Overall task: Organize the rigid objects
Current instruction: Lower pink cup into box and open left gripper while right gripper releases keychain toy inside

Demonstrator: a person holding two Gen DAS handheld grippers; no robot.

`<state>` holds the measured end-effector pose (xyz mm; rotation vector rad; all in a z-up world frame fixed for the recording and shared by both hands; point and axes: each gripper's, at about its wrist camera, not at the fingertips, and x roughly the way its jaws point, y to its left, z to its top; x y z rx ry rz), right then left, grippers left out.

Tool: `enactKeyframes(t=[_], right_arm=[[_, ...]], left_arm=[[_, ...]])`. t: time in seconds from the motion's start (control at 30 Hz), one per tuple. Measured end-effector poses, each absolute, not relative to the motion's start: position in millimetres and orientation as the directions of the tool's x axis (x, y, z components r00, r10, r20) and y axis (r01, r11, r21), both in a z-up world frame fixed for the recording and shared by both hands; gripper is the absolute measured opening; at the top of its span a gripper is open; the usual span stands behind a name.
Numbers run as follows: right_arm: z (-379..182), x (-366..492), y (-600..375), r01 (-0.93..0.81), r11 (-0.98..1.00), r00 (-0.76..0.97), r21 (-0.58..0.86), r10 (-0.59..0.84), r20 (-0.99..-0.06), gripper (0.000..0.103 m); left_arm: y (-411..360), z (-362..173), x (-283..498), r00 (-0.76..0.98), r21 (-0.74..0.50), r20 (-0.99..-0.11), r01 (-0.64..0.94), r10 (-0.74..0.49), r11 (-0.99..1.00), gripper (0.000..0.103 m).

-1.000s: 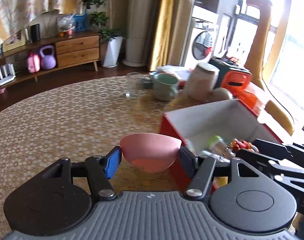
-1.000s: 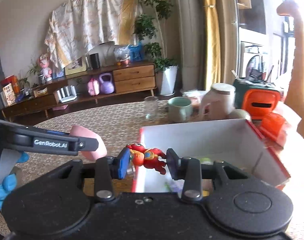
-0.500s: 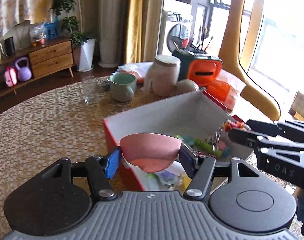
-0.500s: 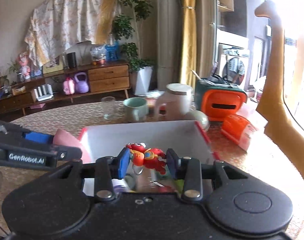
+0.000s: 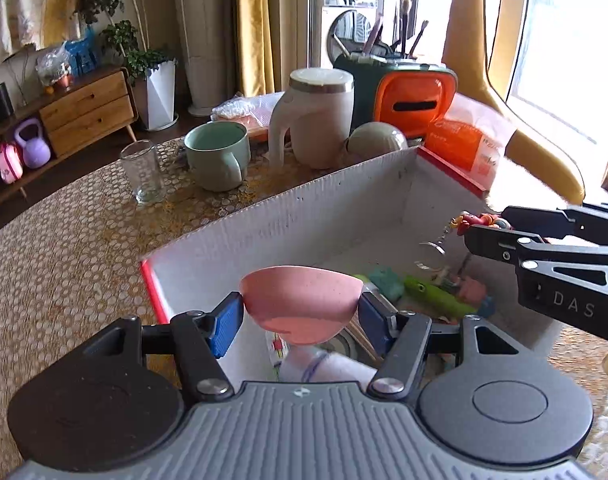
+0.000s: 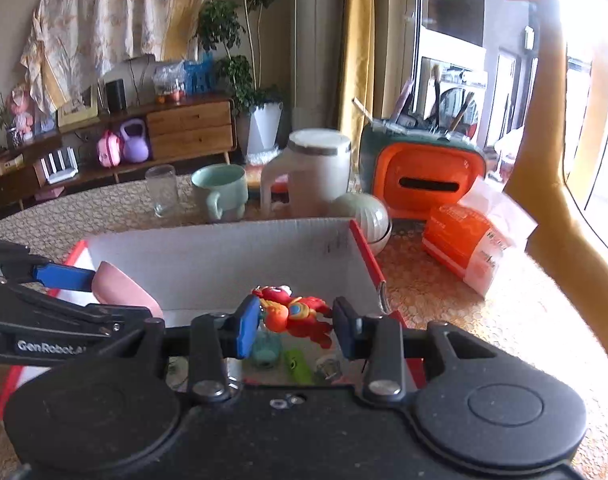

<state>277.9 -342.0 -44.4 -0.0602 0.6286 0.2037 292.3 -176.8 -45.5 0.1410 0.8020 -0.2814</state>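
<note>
So at this point both hands were loaded and hanging over the open box [image 5: 344,208], the white cardboard one with the red outside, sitting on the table [image 5: 63,248]. The left gripper [image 5: 299,312] had its jaws clenched on a small pink bowl [image 5: 299,304], pinched by its sides near the rim, over the box's near corner. The right gripper [image 6: 295,320] had its jaws clamped on a red and orange figure keychain [image 6: 293,314], with its chain and ring dangling loose below in the left wrist view.

Things I figured could go sideways:

- The bowl was round and smooth and only held at two spots. Any wobble and it could've pivoted or slipped out early. It also sat close to the box's near wall, so letting go there might've dropped it onto the edge and out onto the table.
- The box already had stuff in the bottom: a green toy [image 5: 436,294], something teal, other bits I couldn't make out. The bowl could land on those and end up tilted.
- The dangling ring might snag on the box wall.
- The two grippers were pretty near each other over the box, so lowering both together risked a bump.

The glass [image 5: 141,172] and green mug [image 5: 217,156] behind the box were well clear.
</note>
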Motion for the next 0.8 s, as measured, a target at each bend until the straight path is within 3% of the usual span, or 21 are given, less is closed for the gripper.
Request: enactKeyframes(t=[0.4, 0.8], right_arm=[[-76, 292, -331, -0.295, 0.955, 0.700, -0.037, 0.189, -0.689, 0.039], [-76, 287, -334, -0.304, 0.952, 0.674, -0.033, 0.191, -0.714, 0.043]], left_arm=[[-196, -74, 336, 0.566, 0.032, -0.808, 0.314, -0.160, 0.949, 0.063], [-197, -83, 343, 0.487, 0.026, -0.862, 0.318, -0.140, 0.948, 0.063]])
